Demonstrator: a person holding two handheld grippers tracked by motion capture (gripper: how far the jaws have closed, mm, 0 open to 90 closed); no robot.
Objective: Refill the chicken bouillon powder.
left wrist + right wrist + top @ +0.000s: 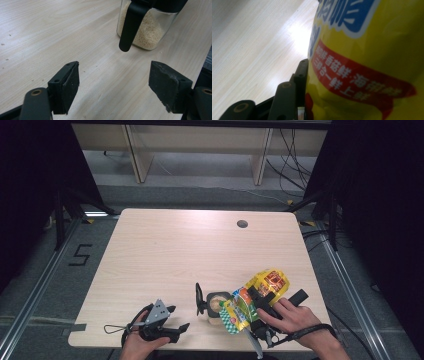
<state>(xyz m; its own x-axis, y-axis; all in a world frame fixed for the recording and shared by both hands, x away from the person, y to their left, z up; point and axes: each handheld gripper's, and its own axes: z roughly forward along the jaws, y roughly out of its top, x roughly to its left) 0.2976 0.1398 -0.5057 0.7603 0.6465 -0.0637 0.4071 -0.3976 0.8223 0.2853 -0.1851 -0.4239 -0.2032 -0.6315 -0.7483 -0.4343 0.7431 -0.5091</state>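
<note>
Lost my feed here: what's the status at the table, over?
Right gripper shut on yellow bag, tipped toward open jar. Left gripper open, idle beside it. Jar's lid flipped up; nothing blocking.

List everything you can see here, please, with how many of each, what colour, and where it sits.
Table: one, light wood, middle of the high view.
Hole: one, dark, far right part of the tabletop.
Jar: one, clear glass with pale grains inside, near edge.
Lid: one, black, flipped open at the jar's left.
Bag: one, yellow with red and green print, tilted toward the jar.
Left gripper: one, black, jaws open, resting near the edge.
Right gripper: one, black, clamped on the bag.
</note>
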